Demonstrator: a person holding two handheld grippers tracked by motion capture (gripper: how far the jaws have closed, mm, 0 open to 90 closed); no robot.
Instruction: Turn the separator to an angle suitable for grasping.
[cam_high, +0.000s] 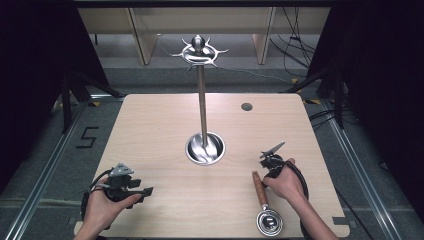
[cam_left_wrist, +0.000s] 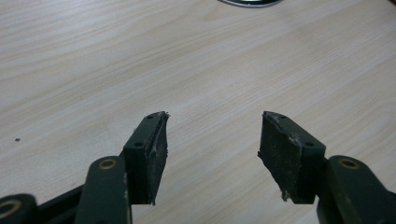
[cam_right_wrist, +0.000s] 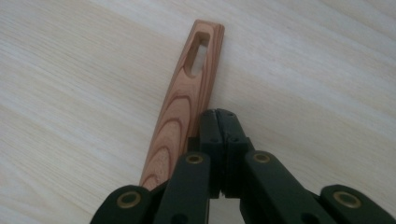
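**Two hand-held grippers low on the counter, a ladle by the right one**

A light wooden counter (cam_high: 150, 130) carries a tall metal stand (cam_high: 202, 100) rising from a round steel base (cam_high: 205, 148), its top ringed with hooks. Near the front left corner, the left hand (cam_high: 102, 210) holds the left gripper (cam_high: 145, 192) pointing right. At the front right, the right hand (cam_high: 286, 182) holds the right gripper (cam_high: 265, 172) just beside the wooden handle of a ladle (cam_high: 263, 205), whose metal bowl lies near the front edge.
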